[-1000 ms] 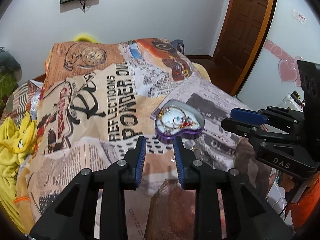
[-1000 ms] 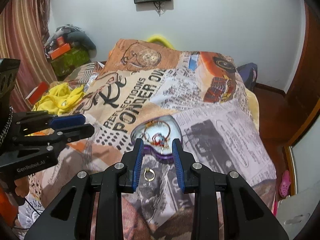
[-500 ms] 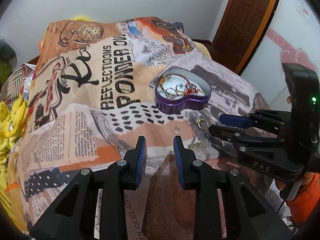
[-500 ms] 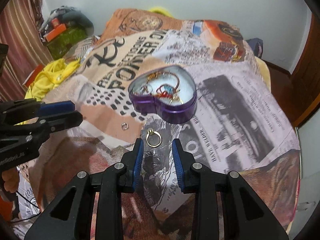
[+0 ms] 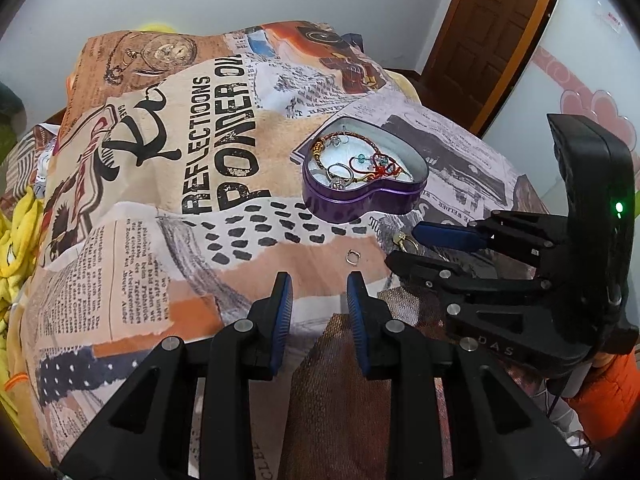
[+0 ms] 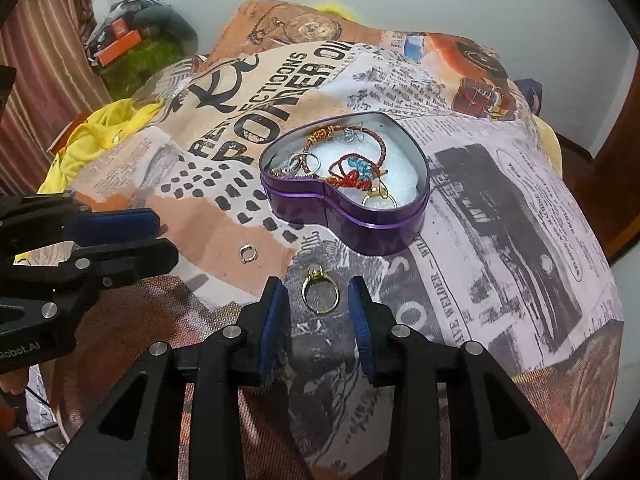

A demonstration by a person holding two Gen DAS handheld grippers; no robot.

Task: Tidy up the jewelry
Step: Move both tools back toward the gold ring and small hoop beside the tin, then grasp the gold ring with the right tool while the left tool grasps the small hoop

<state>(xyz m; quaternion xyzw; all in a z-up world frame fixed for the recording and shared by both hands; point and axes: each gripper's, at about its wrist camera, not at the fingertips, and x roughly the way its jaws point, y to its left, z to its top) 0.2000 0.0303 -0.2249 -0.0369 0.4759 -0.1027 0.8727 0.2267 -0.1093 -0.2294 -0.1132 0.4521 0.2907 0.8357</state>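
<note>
A purple heart-shaped tin (image 5: 360,196) (image 6: 376,232) sits open on the printed bedspread and holds bracelets and rings. A gold ring (image 6: 319,294) lies on the cloth in front of the tin, between the open fingers of my right gripper (image 6: 318,300), untouched. It shows partly in the left wrist view (image 5: 406,242), beside the right gripper's fingertips (image 5: 404,260). A small silver ring (image 5: 353,256) (image 6: 247,253) lies to its left, just ahead of my open, empty left gripper (image 5: 319,292). The left gripper also shows at the left edge of the right wrist view (image 6: 160,236).
The bedspread (image 5: 200,128) covers a bed that drops away at the near and right edges. Yellow cloth (image 6: 92,140) lies at the left. A wooden door (image 5: 492,32) stands at the back right. Boxes and clutter (image 6: 132,44) sit far left.
Both grippers have moved forward and down toward the cloth. The gold ring now lies between the right gripper's fingers; the silver ring is close ahead of the left gripper.
</note>
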